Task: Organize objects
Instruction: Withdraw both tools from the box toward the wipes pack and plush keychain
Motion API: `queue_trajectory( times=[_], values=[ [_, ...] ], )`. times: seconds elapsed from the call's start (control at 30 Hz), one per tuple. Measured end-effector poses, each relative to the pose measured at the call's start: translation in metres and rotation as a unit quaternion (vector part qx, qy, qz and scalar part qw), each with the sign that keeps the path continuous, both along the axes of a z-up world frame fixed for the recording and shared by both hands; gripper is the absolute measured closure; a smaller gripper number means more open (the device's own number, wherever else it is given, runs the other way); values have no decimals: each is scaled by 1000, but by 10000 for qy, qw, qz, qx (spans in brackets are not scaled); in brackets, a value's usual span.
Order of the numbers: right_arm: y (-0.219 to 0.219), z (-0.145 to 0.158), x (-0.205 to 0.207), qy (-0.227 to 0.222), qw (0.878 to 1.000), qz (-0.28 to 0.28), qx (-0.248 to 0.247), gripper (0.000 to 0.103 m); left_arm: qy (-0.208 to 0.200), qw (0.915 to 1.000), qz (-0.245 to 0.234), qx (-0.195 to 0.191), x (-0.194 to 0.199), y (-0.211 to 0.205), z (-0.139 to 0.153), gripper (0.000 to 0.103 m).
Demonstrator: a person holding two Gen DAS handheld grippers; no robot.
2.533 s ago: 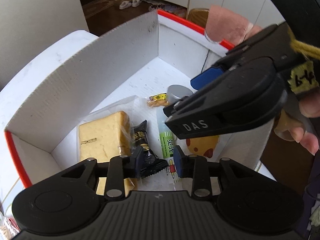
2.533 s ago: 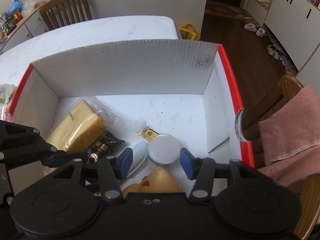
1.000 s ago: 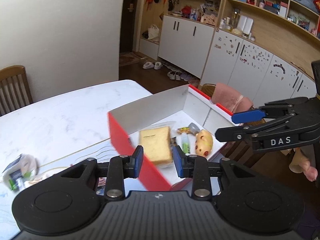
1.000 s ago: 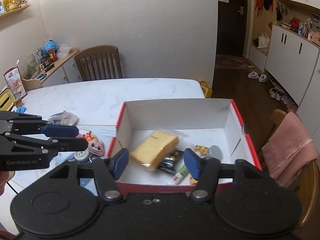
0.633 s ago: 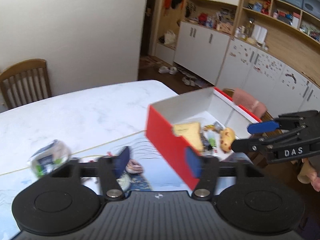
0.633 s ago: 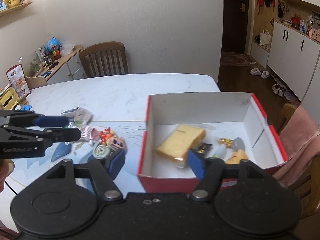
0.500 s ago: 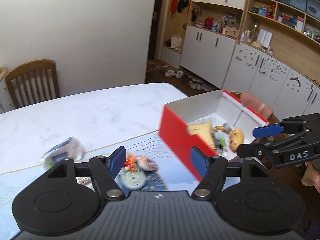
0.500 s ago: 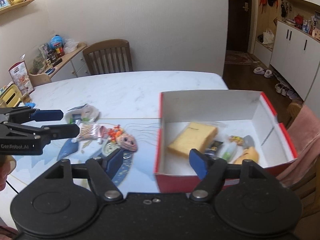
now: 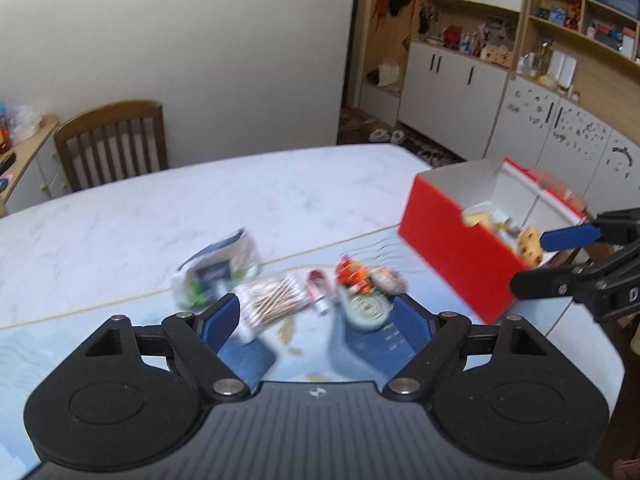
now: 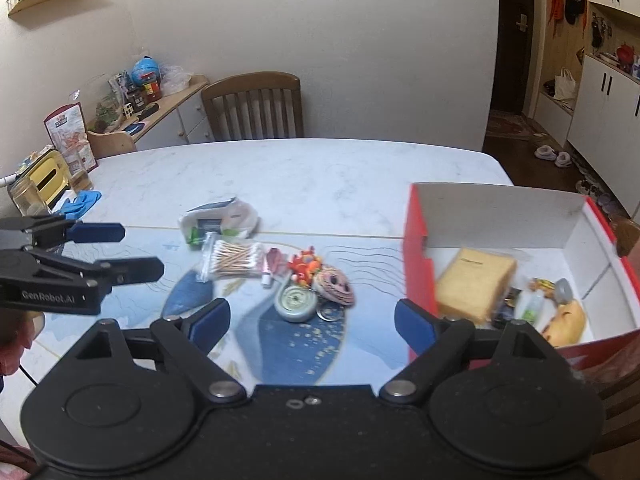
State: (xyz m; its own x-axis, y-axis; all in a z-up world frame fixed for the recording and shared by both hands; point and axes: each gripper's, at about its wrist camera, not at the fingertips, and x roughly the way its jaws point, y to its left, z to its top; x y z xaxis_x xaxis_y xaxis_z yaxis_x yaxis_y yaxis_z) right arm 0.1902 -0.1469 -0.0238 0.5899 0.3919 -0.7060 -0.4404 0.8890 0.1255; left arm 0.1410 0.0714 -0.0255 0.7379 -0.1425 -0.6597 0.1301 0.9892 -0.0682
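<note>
A red box with a white inside [image 10: 416,264] stands at the table's right; it also shows in the left wrist view [image 9: 452,248]. It holds a wrapped yellow cake [image 10: 476,276], a yellow duck toy [image 10: 566,322] and small packets. On the blue mat lie a cotton swab pack [image 10: 232,260], a tissue pack [image 10: 220,220], an orange toy [image 10: 306,264], a round tin [image 10: 296,304] and a pink disc [image 10: 336,282]. My left gripper [image 9: 316,320] is open and empty above the mat. My right gripper [image 10: 312,318] is open and empty, near the tin.
A white marble table [image 10: 304,172] carries everything. A wooden chair [image 10: 252,106] stands behind it. Blue gloves [image 10: 78,204] and glass jars [image 10: 24,198] sit at the left edge. A chair with a pink towel is at the right by the box.
Both grippers drew back out of the box and swung left toward the loose items on the mat. The left gripper's jaws opened wide.
</note>
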Motion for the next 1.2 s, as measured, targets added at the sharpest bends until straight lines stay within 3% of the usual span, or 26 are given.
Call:
queue_trajectory(
  times=[0.23, 0.37, 0.47, 0.73, 1.07, 1.2],
  values=[
    [22, -13, 10, 102, 9999, -137, -3, 14, 244, 9992, 95, -305, 5, 33, -23, 19],
    [32, -25, 21, 231, 9995, -205, -77, 14, 246, 9987, 195, -409, 13, 48, -35, 1],
    [38, -35, 32, 341, 9990, -251, -121, 14, 226, 9983, 279, -469, 23, 62, -43, 1],
    [54, -56, 58, 486, 9976, -369, -317, 14, 5, 9997, 221, -131, 63, 87, -57, 1],
    [60, -83, 89, 676, 9941, -647, -546, 14, 114, 9991, -105, 390, 118, 91, -80, 1],
    [58, -92, 98, 743, 9923, -815, -567, 15, 180, 9990, -165, 367, 134, 90, -86, 1]
  ],
)
